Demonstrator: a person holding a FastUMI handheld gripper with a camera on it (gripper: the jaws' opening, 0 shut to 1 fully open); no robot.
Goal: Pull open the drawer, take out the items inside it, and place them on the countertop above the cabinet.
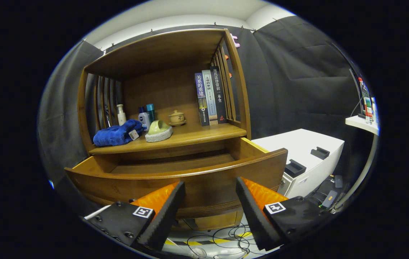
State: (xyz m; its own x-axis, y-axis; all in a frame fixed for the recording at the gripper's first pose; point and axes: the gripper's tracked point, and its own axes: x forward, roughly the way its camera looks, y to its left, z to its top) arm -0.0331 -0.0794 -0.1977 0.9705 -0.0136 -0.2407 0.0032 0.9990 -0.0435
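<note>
Gripper (209, 194) spread wide, nothing between the fingers, held just short of the drawer (175, 176) front. Drawer pulled well out; visible part of its floor bare, near strip hidden behind the front panel. On the countertop (190, 138) beyond and above: blue towel (116, 133) and sponge-soled slipper (158, 131) near the front lip, bottles (143, 117) and lidded teacup (176, 117) behind, books (209, 97) upright to the right. Judged: opening done, unloading apparently done or nearly so. Wooden cabinet, slatted sides. White unit (305, 154) off to the right, cables on the floor below, black cloth walls around.
</note>
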